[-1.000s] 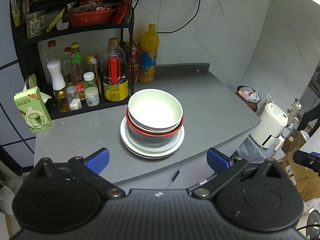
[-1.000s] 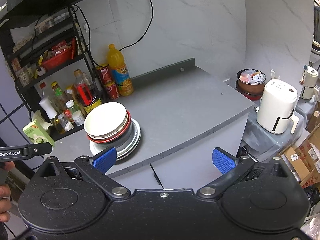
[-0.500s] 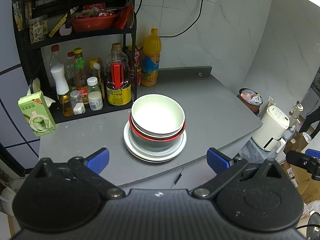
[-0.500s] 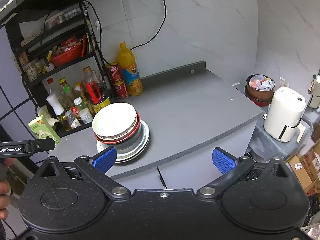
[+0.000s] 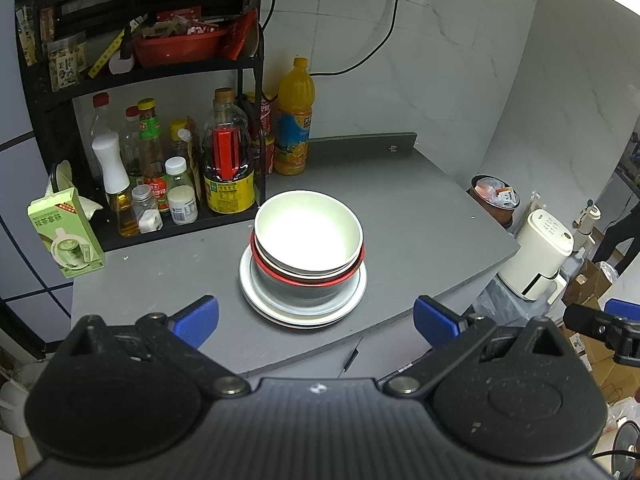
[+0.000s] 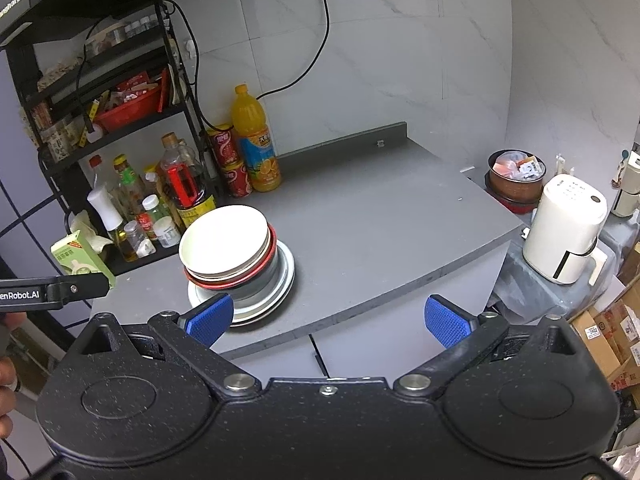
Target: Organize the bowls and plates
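Note:
A stack stands on the grey counter [image 5: 420, 216]: a white bowl [image 5: 308, 232] on top, a red-rimmed bowl [image 5: 280, 274] under it, and white plates [image 5: 300, 312] at the bottom. The white bowl [image 6: 224, 240] and the plates [image 6: 280, 280] also show in the right wrist view. My left gripper [image 5: 316, 318] is open and empty, in front of the stack and near the counter's front edge. My right gripper [image 6: 328, 318] is open and empty, to the right of the stack and short of the counter edge.
A black rack [image 5: 140, 80] with several bottles stands at the back left. An orange juice bottle [image 5: 294, 120] and red cans [image 6: 230, 164] stand by the wall. A green carton [image 5: 66, 236] stands at the left. A white appliance [image 6: 564, 228] stands past the right edge.
Both grippers have shifted slightly, so the stack sits a little further right in both views. Both stay open and empty; the stack has not moved.

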Tool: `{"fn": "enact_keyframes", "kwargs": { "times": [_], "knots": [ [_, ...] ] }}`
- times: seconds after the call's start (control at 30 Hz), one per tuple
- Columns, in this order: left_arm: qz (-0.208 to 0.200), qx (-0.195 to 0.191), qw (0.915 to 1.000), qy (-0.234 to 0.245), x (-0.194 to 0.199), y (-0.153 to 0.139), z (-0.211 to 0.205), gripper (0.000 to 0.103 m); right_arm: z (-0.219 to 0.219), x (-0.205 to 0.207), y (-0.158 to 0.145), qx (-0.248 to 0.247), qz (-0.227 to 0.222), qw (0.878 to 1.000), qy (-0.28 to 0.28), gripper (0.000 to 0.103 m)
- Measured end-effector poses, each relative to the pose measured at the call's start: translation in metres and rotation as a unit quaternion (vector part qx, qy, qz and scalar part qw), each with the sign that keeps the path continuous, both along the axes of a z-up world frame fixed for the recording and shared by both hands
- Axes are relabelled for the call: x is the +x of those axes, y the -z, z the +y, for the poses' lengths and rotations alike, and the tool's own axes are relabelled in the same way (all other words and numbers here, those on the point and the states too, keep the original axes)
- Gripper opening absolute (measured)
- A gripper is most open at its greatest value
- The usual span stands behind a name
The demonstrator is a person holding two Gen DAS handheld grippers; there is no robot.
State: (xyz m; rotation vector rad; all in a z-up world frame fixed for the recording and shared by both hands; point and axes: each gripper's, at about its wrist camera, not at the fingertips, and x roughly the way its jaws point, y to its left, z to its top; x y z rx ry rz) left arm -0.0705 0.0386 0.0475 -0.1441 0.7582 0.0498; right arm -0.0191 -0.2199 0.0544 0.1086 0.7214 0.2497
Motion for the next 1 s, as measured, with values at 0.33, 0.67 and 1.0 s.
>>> {"fn": "enact_keyframes", "kwargs": {
  "times": [0.33, 0.67, 1.0],
  "knots": [
    [-0.001, 0.0, 0.9999, 0.011, 0.001, 0.0, -0.008, 0.103, -0.006, -0.002, -0.001, -0.002, -0.003, 1.0, 0.008, 0.103],
    [-0.005, -0.005, 0.9998, 0.017, -0.003, -0.001, -0.013, 0.103, -0.008, -0.008, -0.007, -0.006, -0.013, 1.0, 0.012, 0.103],
    [-0.004, -0.004, 0.9998, 0.021, -0.007, -0.001, -0.013, 0.103, -0.006, -0.011, -0.008, -0.008, -0.016, 1.0, 0.013, 0.103]
  ]
}}
